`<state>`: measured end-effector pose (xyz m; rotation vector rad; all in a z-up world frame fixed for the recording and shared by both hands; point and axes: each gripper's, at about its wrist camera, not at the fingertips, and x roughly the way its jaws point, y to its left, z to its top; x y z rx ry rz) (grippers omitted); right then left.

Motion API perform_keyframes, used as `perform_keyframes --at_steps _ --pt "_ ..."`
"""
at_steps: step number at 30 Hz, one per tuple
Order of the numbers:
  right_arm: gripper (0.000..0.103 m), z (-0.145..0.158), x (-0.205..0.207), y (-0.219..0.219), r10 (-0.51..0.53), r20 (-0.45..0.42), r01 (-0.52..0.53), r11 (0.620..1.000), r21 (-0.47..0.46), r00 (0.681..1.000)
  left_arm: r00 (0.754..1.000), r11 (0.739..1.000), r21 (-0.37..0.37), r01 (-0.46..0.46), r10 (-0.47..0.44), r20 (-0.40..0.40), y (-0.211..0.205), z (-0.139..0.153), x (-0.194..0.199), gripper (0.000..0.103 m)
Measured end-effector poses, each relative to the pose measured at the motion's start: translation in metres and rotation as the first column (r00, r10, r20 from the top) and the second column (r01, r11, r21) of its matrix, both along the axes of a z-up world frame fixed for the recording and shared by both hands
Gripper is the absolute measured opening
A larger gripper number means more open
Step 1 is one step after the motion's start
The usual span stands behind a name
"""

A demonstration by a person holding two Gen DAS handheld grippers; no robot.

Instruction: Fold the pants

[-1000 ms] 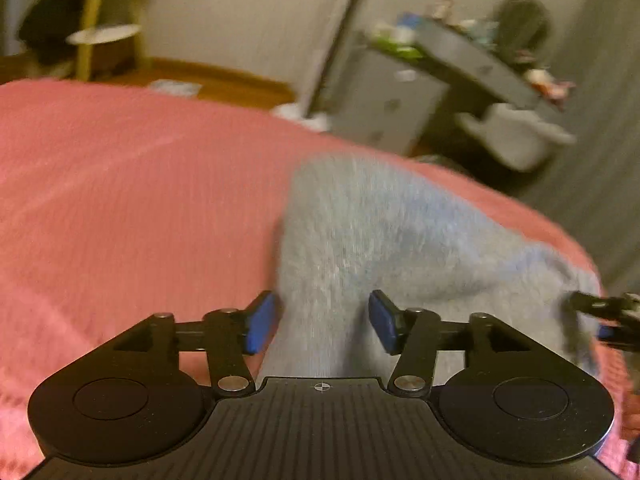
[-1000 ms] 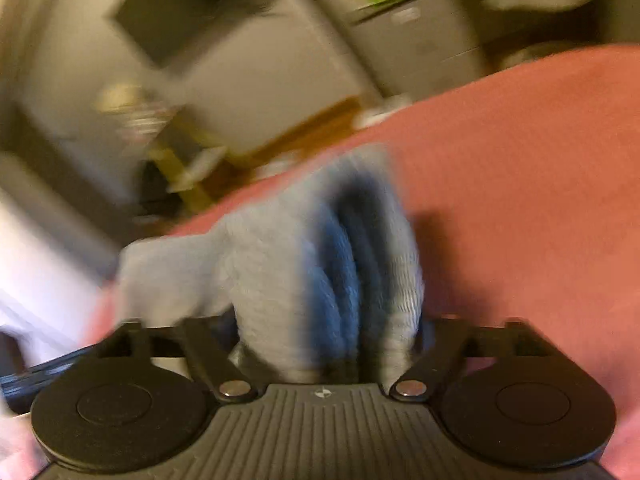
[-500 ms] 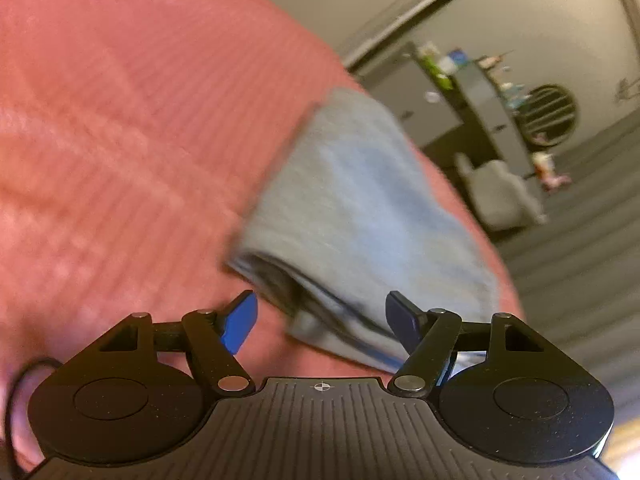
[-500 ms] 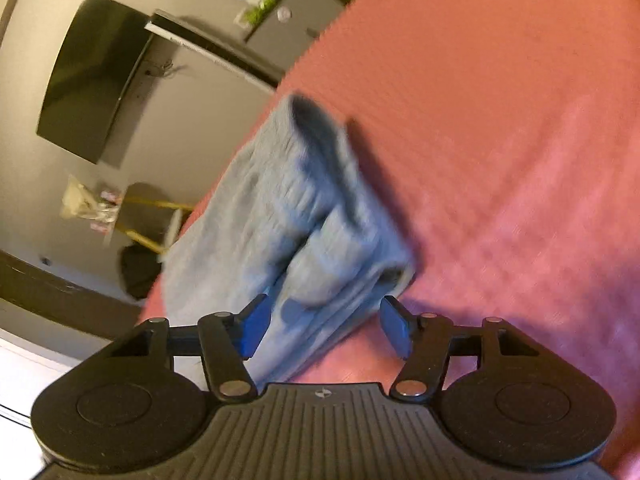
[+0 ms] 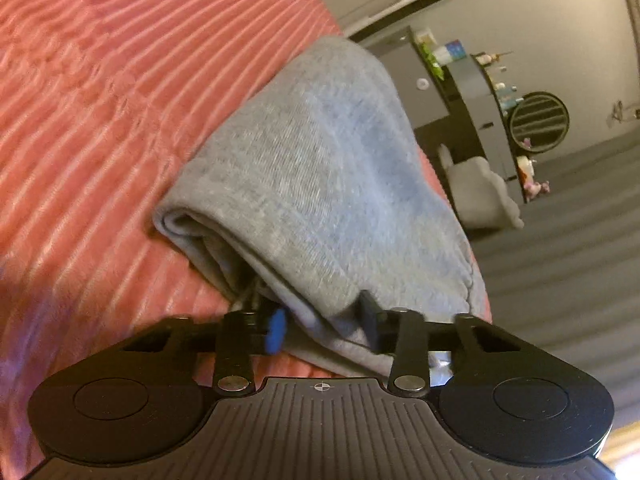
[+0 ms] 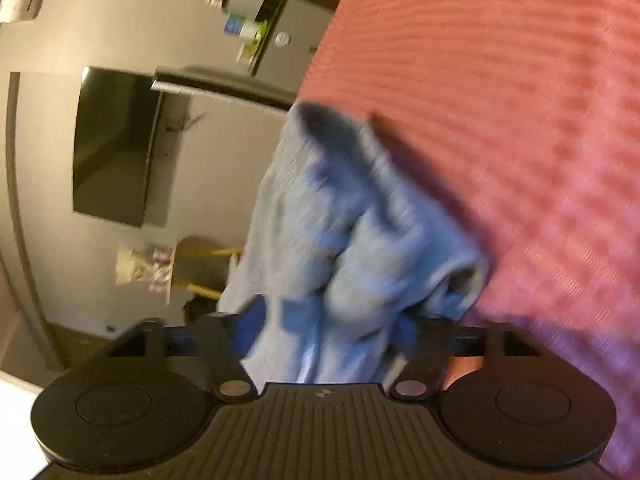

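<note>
- The pants [image 5: 320, 184], grey knit, lie folded in a thick bundle on the red bedspread [image 5: 100, 100], at its far right edge.
- Your left gripper [image 5: 322, 330] has just been closing; its jaws now pinch the near folded corner.
- Your right gripper [image 6: 328, 324] has also been closing; bunched cloth fills its jaws, which appear to be gripping it; blur leaves this uncertain.
- Handling, as judged: soft, light, limp; the layers may slide apart.
- Take hold at the near edge, through all layers.
</note>
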<state>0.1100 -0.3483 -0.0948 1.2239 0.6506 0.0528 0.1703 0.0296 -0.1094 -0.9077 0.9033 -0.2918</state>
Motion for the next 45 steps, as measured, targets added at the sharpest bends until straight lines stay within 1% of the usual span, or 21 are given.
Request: perform_keyframes --at_steps 2,4,6,7,9,11,14,16,18,22,24,25,26,28,29,31,33,37,40,42,45 --pt "0.046 -0.004 0.000 -0.006 0.008 0.007 -0.008 1.000 -0.008 1.000 0.999 1.000 0.018 0.000 -0.001 0.033 0.004 0.006 -0.006 0.025" --pt "0.046 -0.001 -0.002 -0.003 0.012 0.016 -0.011 0.999 -0.052 1.000 0.998 0.999 0.044 0.000 -0.003 0.066 0.003 0.013 -0.008 0.025" --pt "0.056 0.007 -0.001 0.006 0.016 0.030 -0.013 0.995 -0.095 0.999 0.999 0.998 0.064 -0.006 0.002 0.050 0.001 0.012 -0.007 0.029" --pt "0.064 0.010 0.000 0.009 0.015 0.037 -0.011 0.995 -0.100 0.999 0.999 0.997 0.074 -0.011 0.008 0.041 -0.001 0.009 -0.009 0.033" --pt "0.066 0.009 0.002 0.010 -0.002 0.036 0.006 0.995 -0.097 0.999 0.999 0.996 0.086 -0.017 0.013 0.046 -0.003 0.005 -0.012 0.035" --pt "0.060 0.004 0.004 0.008 -0.018 0.021 0.019 0.997 -0.076 1.000 0.999 0.998 0.062 -0.027 0.024 0.046 -0.001 0.006 -0.013 0.037" --pt "0.048 -0.001 0.012 0.003 -0.025 -0.003 0.025 0.998 -0.059 1.000 0.998 0.997 -0.031 -0.070 0.070 0.003 0.011 0.000 -0.009 0.038" --pt "0.043 0.004 0.013 0.008 -0.012 -0.002 0.011 0.991 -0.131 1.000 0.997 0.995 -0.049 -0.082 0.082 0.005 0.017 -0.005 -0.014 0.026" --pt "0.041 0.014 0.010 0.017 0.008 0.018 -0.004 0.976 -0.218 1.000 0.995 0.997 0.001 -0.075 0.074 0.065 0.015 0.002 -0.021 0.021" --pt "0.038 0.012 0.001 0.003 0.005 0.079 0.002 0.996 -0.085 0.997 0.982 0.991 0.119 -0.068 0.045 0.182 0.008 0.025 -0.040 0.020" --pt "0.038 0.011 0.003 0.001 0.027 0.037 -0.021 0.987 -0.157 0.999 0.990 0.971 0.224 -0.081 0.053 0.131 0.002 0.017 -0.041 0.021" --pt "0.038 0.010 0.008 0.005 0.056 0.021 -0.050 0.972 -0.228 0.998 0.993 0.967 0.243 -0.074 0.050 0.104 0.000 0.008 -0.039 0.024" --pt "0.038 0.011 0.012 0.011 0.087 0.023 -0.076 0.948 -0.310 0.996 0.992 0.966 0.245 -0.081 0.054 0.115 -0.001 0.003 -0.039 0.024" --pt "0.038 0.016 0.019 0.022 0.121 0.022 -0.100 0.899 -0.426 0.992 0.991 0.958 0.274 -0.078 0.044 0.126 -0.003 0.008 -0.041 0.025" --pt "0.039 0.018 0.020 0.025 0.119 0.021 -0.098 0.892 -0.441 0.993 0.991 0.954 0.289 -0.075 0.038 0.131 -0.005 0.013 -0.042 0.026" --pt "0.039 0.019 0.018 0.023 0.119 0.025 -0.097 0.896 -0.434 0.993 0.989 0.948 0.310 -0.077 0.034 0.145 -0.007 0.023 -0.046 0.039" --pt "0.041 0.022 0.012 0.019 0.123 0.023 -0.103 0.906 -0.411 0.992 0.989 0.926 0.363 -0.107 0.062 0.135 -0.003 0.030 -0.049 0.047" --pt "0.050 0.039 -0.011 0.016 0.073 0.018 -0.058 0.897 -0.437 0.997 0.988 0.902 0.414 -0.125 0.075 0.135 0.003 0.044 -0.059 0.047" --pt "0.050 0.052 -0.026 0.021 0.045 0.041 -0.017 0.858 -0.513 0.998 0.986 0.879 0.456 -0.139 0.080 0.147 0.001 0.058 -0.066 0.050" --pt "0.050 0.064 -0.033 0.029 0.016 0.056 0.022 0.782 -0.623 0.998 0.978 0.854 0.493 -0.166 0.081 0.190 -0.004 0.067 -0.071 0.051" --pt "0.050 0.078 -0.040 0.046 0.039 0.152 0.089 0.658 -0.748 0.988 0.959 0.808 0.546 -0.220 0.079 0.271 -0.010 0.071 -0.076 0.065"
